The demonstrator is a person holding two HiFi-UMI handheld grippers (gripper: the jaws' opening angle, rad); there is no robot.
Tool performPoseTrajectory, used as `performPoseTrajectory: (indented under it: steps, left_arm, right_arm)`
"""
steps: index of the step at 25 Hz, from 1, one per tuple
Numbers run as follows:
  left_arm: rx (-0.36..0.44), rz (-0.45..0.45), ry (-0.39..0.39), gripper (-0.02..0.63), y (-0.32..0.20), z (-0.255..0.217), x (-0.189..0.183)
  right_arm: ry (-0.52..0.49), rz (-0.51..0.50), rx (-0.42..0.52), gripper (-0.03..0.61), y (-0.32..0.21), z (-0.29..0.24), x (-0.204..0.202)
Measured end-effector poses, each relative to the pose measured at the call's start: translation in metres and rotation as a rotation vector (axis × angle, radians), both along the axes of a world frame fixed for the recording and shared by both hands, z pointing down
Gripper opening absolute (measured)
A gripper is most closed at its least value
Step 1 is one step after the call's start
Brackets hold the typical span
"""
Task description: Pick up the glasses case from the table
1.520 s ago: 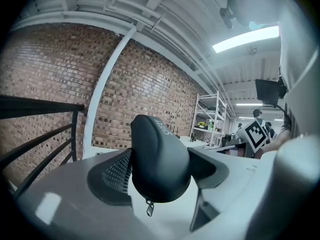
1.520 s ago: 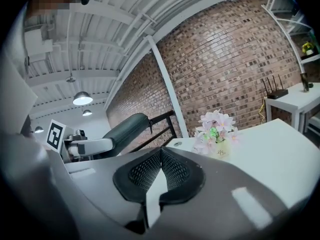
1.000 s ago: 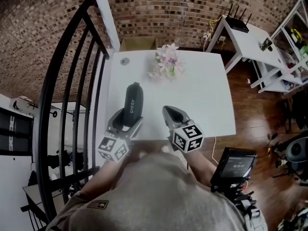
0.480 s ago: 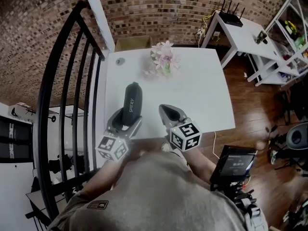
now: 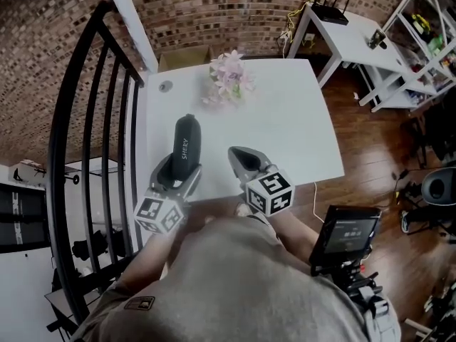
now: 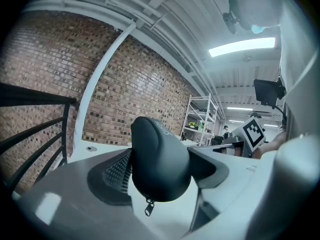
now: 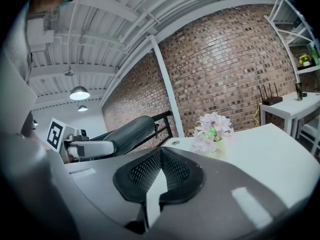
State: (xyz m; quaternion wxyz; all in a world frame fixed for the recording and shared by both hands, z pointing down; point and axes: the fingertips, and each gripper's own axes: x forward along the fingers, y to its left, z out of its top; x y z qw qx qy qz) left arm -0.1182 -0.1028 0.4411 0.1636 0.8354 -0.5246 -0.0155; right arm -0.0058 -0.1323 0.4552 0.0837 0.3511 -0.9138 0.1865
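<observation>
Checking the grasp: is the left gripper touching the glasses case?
Touching. In the left gripper view, the left gripper has its jaws pressed on both sides of the glasses case.

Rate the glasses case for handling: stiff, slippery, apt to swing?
Probably stiff: the case shows no dent between the left gripper's fingers. Its matte cover against their mesh faces suggests little slip. Held at one end, its long body may pivot.
</observation>
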Motion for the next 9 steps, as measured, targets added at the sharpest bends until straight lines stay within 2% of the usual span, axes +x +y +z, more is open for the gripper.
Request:
performPoseTrajectory:
  steps: [9]
  left_arm:
    - [-0.005,0.002,0.006,0.341,-0.0038,-0.0009,0.0014]
  right_arm:
    - [0.004,-0.001,-0.007,0.009,-0.0013,0.0001,0.0021]
